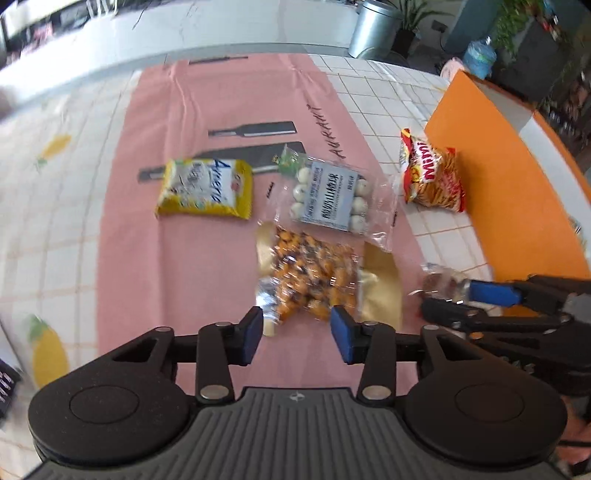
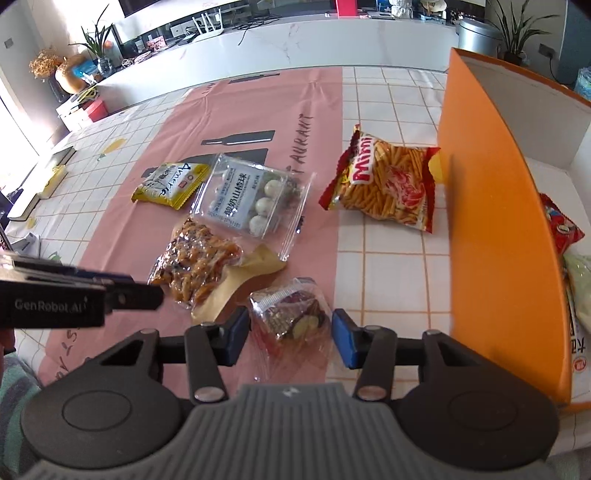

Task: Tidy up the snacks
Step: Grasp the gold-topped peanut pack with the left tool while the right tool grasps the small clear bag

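Several snack packs lie on the pink cloth. My left gripper [image 1: 297,334] is open, its jaws either side of the near end of a clear bag of orange-brown snacks [image 1: 314,280], also in the right wrist view [image 2: 195,264]. My right gripper [image 2: 290,341] is open around a small clear pack of dark snacks [image 2: 291,314]; it shows at the right of the left wrist view [image 1: 461,299]. A yellow packet [image 1: 207,188], a clear pack of white balls [image 1: 330,195] and a red stick-snack bag [image 2: 388,181] lie farther off.
An orange box [image 2: 491,236] stands at the right, with several packs inside [image 2: 565,229]. The table has a tiled-pattern cover [image 2: 388,258]. A white counter [image 2: 295,48] runs along the back, with a metal bin [image 1: 373,27] and plants.
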